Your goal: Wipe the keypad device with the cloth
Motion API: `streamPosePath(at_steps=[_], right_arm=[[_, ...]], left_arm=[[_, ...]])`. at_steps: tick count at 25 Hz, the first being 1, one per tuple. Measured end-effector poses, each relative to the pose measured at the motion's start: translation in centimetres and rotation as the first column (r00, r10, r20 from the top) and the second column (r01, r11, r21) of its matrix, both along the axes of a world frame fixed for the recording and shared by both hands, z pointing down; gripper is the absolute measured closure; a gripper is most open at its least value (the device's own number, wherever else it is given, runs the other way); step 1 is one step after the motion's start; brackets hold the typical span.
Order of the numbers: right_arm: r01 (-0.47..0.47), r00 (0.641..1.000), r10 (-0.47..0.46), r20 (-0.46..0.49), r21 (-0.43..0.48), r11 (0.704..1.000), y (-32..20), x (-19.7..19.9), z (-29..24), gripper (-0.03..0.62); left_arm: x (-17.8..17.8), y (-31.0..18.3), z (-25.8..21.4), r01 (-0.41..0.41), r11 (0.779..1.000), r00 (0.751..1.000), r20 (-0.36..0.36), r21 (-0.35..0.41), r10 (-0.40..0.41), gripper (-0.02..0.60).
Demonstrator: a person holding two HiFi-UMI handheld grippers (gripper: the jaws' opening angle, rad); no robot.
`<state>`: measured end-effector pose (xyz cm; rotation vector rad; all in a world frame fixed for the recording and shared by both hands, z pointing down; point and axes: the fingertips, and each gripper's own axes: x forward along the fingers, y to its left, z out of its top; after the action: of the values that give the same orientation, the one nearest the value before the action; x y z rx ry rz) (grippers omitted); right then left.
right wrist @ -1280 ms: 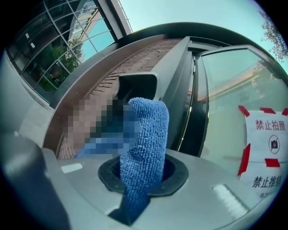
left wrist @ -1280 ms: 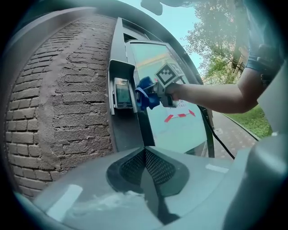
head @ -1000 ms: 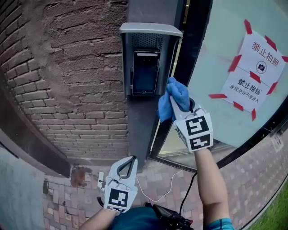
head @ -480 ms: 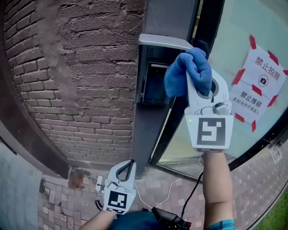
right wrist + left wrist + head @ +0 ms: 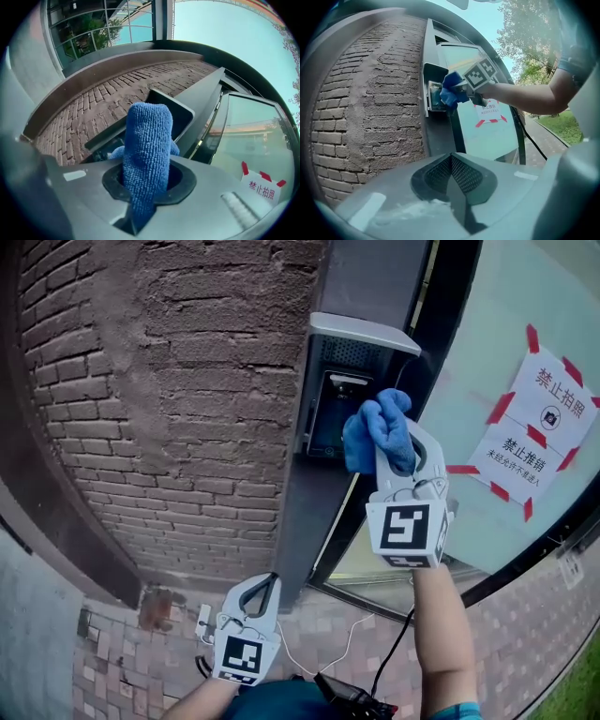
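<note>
Beside a brick wall [image 5: 169, 409], the left gripper [image 5: 270, 579] hangs low, close to the person's body, pointing up with its jaws pressed together on nothing. To its right, the hooded keypad device [image 5: 330, 413] is mounted on a dark post. The right forearm [image 5: 441, 634] reaches upward, and the right gripper [image 5: 392, 442] clamps a blue cloth [image 5: 375, 432] at the device's right edge; contact cannot be made out. At far right, a red-taped notice [image 5: 539, 432] on the glass reads 禁止拍照 and 禁止推销.

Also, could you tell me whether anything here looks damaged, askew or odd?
Nothing looks damaged: the keypad device sits straight, and the cloth is clamped in the right gripper. Only a loose white cable trails across the paving.
</note>
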<state>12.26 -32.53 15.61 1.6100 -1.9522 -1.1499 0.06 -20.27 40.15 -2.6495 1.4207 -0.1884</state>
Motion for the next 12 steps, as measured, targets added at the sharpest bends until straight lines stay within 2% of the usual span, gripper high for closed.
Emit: streamPosePath(at_steps=[8, 12], right_arm=[[-0.034, 0.999, 0.03, -0.034, -0.137, 0.99, -0.1, 0.7, 7.1, 0.544], [-0.007, 1.0, 0.005, -0.019, -0.136, 0.991, 0.8, 0.0, 6.3, 0.543]], left_arm=[[0.7, 0.5, 0.7, -0.021, 1.0, 1.0, 0.003, -0.019, 0.021, 0.592], [0.6, 0.8, 1.0, -0.015, 1.0, 1.0, 0.001, -0.027, 0.015, 0.592]])
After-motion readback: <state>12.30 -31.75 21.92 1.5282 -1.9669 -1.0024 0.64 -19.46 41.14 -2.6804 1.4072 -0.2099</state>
